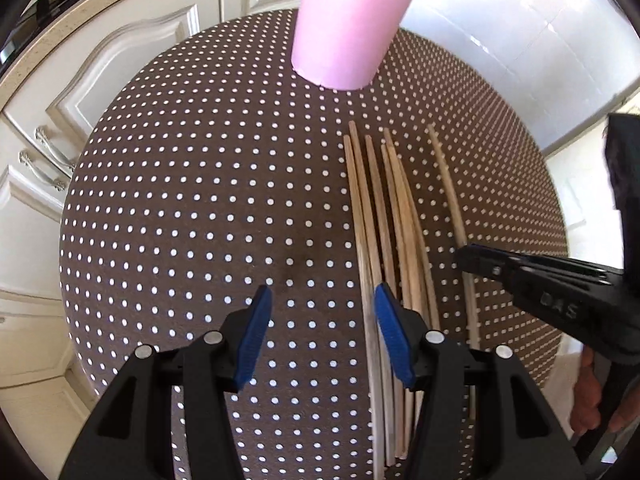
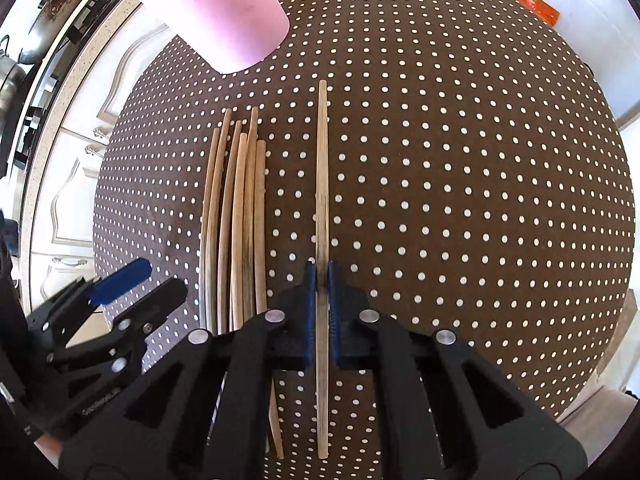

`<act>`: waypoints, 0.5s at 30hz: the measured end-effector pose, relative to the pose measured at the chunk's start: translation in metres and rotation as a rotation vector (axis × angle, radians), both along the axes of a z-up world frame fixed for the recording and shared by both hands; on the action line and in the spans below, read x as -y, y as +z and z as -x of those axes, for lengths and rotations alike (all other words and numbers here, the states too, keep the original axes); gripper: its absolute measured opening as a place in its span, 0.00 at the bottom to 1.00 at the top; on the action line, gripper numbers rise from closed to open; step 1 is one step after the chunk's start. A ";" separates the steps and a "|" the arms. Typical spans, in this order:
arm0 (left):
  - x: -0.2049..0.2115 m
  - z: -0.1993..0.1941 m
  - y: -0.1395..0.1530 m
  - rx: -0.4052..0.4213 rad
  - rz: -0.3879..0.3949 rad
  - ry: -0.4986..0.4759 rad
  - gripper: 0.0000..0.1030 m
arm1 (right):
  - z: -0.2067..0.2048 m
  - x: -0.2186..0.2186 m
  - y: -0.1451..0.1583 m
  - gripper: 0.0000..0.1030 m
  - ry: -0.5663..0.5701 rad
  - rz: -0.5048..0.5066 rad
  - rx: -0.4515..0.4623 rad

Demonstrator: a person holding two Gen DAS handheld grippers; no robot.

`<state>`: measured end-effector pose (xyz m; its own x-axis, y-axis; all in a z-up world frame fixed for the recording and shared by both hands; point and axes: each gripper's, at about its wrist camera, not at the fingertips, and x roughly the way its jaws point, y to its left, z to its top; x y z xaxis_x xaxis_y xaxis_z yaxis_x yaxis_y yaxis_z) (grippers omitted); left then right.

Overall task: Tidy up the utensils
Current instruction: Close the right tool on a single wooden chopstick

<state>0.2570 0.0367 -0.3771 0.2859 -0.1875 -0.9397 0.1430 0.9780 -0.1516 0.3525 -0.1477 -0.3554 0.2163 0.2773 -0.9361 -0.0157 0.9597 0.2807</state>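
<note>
Home kitchen, cream panelled cabinets (image 1: pixel 100 80), stone worktop (image 1: pixel 80 12), pots on hob (image 2: pixel 24 60), polka-dot tablecloth (image 1: pixel 200 200)

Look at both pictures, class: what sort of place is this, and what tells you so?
Most likely a home kitchen. White panelled cabinets with metal handles run under a speckled worktop, metal pots stand on a stove, and chopsticks lie on a dotted tablecloth.

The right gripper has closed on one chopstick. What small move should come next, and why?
Probably lift it straight up. The right gripper pinches the single chopstick, which lies flat on the dotted cloth, apart from the bundle; the pink cup stands beyond.
</note>
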 end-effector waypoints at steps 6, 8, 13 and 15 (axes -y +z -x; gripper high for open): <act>0.016 -0.017 -0.007 -0.004 -0.091 -0.025 0.52 | 0.032 0.020 -0.009 0.07 -0.023 -0.032 -0.005; 0.023 -0.021 -0.007 0.003 -0.114 -0.045 0.53 | 0.045 0.029 -0.013 0.07 -0.030 -0.042 -0.006; 0.037 -0.037 -0.009 -0.036 -0.130 -0.039 0.54 | 0.049 0.029 -0.010 0.07 -0.039 -0.054 -0.012; 0.043 -0.041 -0.009 -0.040 -0.159 -0.043 0.54 | 0.049 0.032 -0.011 0.07 -0.043 -0.060 -0.014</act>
